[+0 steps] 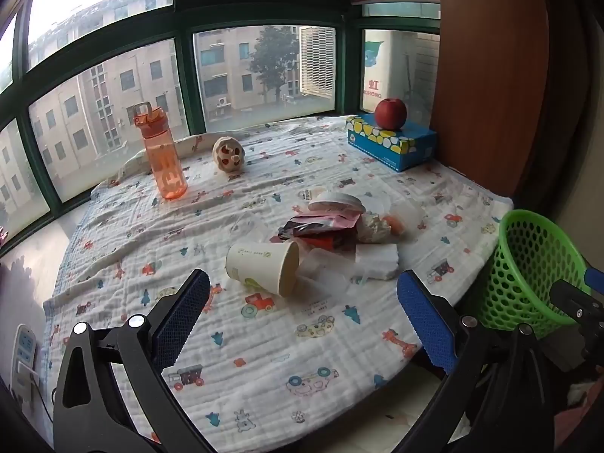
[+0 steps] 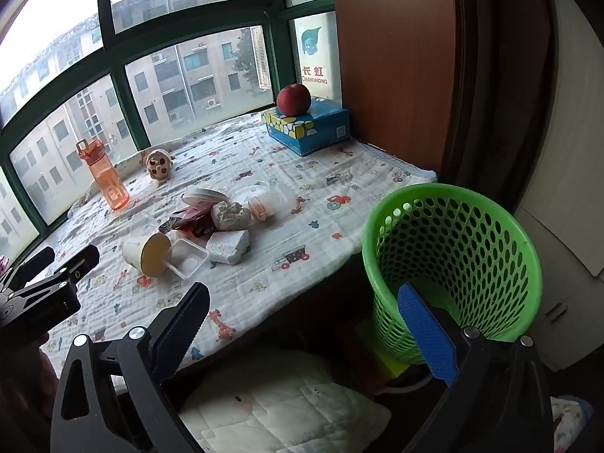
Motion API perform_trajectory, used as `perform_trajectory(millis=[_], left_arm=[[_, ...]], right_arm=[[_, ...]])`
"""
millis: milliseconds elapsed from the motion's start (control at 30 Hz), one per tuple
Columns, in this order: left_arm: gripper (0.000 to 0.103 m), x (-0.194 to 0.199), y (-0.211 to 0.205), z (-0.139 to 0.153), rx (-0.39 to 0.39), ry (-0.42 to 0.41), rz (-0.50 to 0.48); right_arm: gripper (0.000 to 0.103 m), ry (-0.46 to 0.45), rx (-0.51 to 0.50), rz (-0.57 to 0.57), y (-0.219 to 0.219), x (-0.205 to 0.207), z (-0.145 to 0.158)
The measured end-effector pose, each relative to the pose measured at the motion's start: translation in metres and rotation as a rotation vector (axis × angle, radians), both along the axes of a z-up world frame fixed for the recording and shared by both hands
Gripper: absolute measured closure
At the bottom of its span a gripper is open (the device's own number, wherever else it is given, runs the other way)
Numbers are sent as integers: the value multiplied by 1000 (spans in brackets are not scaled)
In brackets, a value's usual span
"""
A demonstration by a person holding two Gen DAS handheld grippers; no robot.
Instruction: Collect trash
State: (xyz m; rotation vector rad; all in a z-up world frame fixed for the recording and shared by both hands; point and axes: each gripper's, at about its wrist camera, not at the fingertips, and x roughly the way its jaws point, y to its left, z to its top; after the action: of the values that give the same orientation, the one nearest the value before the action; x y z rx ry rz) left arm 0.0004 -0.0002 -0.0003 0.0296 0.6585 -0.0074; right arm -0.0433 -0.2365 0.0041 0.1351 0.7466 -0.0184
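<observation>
Green basket (image 2: 453, 264): off the bed's right edge, empty.
Trash pile (image 1: 332, 234): mid-blanket (image 1: 264, 358); paper cup (image 1: 264, 268) tipped over.
Left gripper (image 1: 302, 324): jaws wide apart, nothing held.
Right gripper (image 2: 305, 328): same.

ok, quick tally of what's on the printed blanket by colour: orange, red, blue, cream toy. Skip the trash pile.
Orange: 1, translucent orange plastic water bottle
Red: 1, round red apple
Blue: 1, blue cardboard tissue box, which bears the apple
Cream: 1, small cream spotted toy
Total: 4
</observation>
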Motion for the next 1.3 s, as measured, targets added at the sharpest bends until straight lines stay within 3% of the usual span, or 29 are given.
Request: perform_trajectory(millis=[1300], left_arm=[[5, -1, 0, -3, -20, 10, -6]], right_arm=[[6, -8, 9, -8, -2, -1, 0]])
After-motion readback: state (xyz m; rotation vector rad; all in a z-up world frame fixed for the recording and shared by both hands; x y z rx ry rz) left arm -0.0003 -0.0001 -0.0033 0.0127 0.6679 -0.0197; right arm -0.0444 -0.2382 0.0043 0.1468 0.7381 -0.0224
